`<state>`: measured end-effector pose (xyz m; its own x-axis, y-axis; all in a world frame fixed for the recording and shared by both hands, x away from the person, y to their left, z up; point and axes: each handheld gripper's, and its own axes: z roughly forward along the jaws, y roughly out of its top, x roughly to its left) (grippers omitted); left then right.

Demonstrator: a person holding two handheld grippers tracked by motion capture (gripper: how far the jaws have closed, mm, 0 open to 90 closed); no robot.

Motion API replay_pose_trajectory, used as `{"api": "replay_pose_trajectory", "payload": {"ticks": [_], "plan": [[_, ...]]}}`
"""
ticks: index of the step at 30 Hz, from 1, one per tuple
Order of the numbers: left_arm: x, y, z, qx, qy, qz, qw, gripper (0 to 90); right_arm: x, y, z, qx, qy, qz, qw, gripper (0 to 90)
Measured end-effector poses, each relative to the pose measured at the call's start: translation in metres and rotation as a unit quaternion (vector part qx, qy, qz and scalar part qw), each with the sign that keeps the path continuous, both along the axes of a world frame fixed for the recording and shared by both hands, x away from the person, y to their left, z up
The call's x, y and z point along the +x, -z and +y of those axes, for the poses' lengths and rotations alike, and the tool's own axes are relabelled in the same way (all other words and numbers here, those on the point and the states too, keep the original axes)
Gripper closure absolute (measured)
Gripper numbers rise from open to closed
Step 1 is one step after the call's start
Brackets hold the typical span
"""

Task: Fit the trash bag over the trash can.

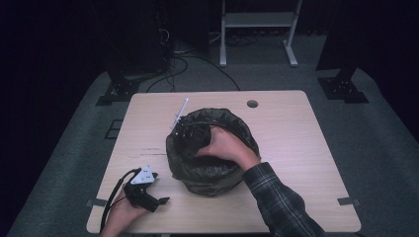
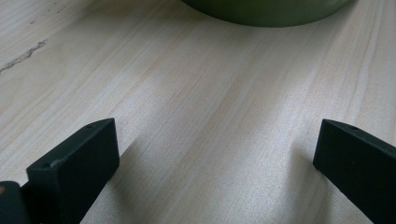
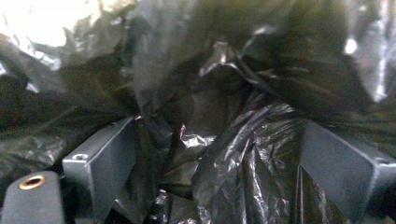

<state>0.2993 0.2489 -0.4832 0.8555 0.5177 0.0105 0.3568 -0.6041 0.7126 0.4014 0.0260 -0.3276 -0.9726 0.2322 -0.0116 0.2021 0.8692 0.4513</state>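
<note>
Crinkled black plastic liner bag (image 1: 207,168) already drapes the round green bin (image 2: 266,11); inner seating remains, by judgement. Right gripper (image 3: 210,158) works inside it, jaws wide, plastic between them, ungripped; left gripper (image 1: 143,190) rests on the pale wooden table (image 1: 296,163), jaws spread, empty.

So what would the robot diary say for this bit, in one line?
right gripper: open, inside black bag | left gripper: open, resting on table | bin: upright

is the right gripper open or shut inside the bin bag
Open. In the right gripper view the right gripper has its jaws spread wide, with crumpled black bag between them.
</note>
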Motion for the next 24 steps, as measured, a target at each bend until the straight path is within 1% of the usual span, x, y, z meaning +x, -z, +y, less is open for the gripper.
{"api": "replay_pose_trajectory", "payload": {"ticks": [1,4,6,8,9,10,11,12,14,16,19,20,22,24], "plan": [[0.0,0.0,0.0,0.0,0.0,0.0,1.0,0.0,-0.001,-0.001,0.0,-0.001,0.0,-0.002,1.0,9.7],[0.0,0.0,0.0,0.0,0.0,0.0,1.0,0.0,-0.004,-0.007,-0.005,0.007,0.002,-0.007,1.0,9.7],[0.0,0.0,0.0,0.0,0.0,0.0,1.0,0.0,-0.005,-0.014,-0.013,0.017,0.005,-0.012,0.9998,9.7],[0.0,0.0,0.0,0.0,0.0,0.0,1.0,0.0,-0.007,-0.025,-0.025,0.03,0.012,-0.019,0.9993,9.7],[0.0,0.0,0.0,0.0,0.0,0.0,1.0,0.0,-0.007,-0.029,-0.031,0.038,0.012,-0.02,0.999,9.7],[0.0,0.0,0.0,0.0,0.0,0.0,1.0,0.0,-0.007,-0.032,-0.036,0.045,0.018,-0.02,0.9986,9.7],[0.0,0.0,0.0,0.0,0.0,0.0,1.0,0.0,-0.005,-0.034,-0.043,0.043,0.026,-0.021,0.9985,9.7],[0.0,0.0,0.0,0.0,0.0,0.0,1.0,0.0,-0.004,-0.034,-0.046,0.041,0.027,-0.022,0.9985,9.7],[0.0,0.0,0.0,0.0,0.0,0.0,1.0,0.0,0.001,-0.032,-0.055,0.028,0.046,-0.019,0.9984,9.7],[0.0,0.0,0.0,0.0,0.0,0.0,1.0,0.0,0.008,-0.028,-0.061,0.018,0.063,-0.021,0.9976,9.7],[0.0,0.0,0.0,0.0,0.0,0.0,1.0,0.0,0.014,-0.028,-0.062,0.01,0.086,-0.031,0.9958,9.8],[0.0,0.0,0.0,0.0,0.0,0.0,1.0,0.0,0.015,-0.027,-0.061,0.003,0.092,-0.032,0.9952,9.7],[0.0,0.0,0.0,0.0,0.0,0.0,1.0,0.0,0.017,-0.025,-0.059,-0.011,0.095,-0.037,0.9947,10.0],[0.0,0.0,0.0,0.0,0.0,0.0,1.0,0.0,0.017,-0.025,-0.058,-0.013,0.1,-0.037,0.9942,9.7]]}}
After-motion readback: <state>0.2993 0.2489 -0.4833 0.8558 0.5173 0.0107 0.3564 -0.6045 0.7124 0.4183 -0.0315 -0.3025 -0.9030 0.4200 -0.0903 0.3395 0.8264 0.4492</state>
